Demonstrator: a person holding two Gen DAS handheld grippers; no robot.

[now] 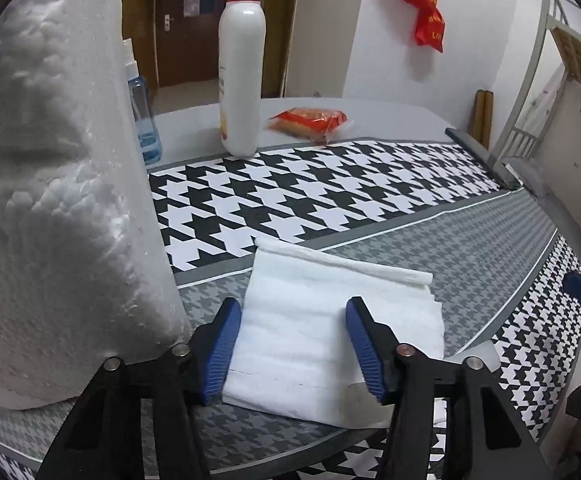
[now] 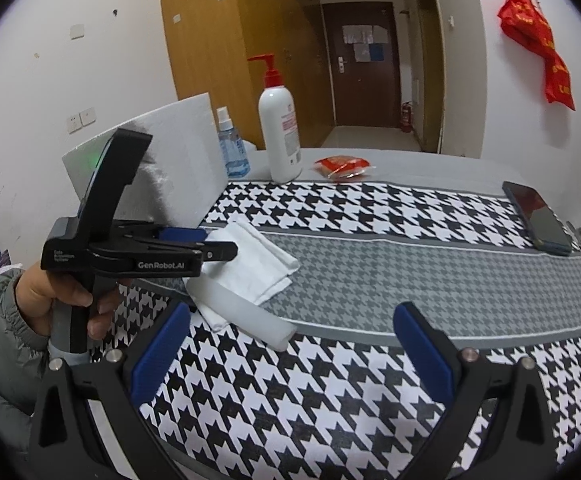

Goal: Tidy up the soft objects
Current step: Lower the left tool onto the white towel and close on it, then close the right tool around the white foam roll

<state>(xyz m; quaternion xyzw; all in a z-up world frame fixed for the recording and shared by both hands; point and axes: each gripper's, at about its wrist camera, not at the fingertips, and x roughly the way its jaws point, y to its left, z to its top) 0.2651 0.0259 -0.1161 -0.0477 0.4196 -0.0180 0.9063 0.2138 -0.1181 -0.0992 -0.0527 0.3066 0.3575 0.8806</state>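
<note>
Left gripper (image 1: 294,344) level, jaws apart — straddling folded white cloth (image 1: 330,320).

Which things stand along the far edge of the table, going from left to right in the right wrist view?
Foam sheet → spray bottle → lotion bottle → red packet → phone.

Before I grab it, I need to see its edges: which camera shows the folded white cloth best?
The right wrist view: the folded white cloth lies whole on the table, though the left gripper covers one end. The left wrist view shows the cloth close between open fingers, its near edge hidden.
</note>
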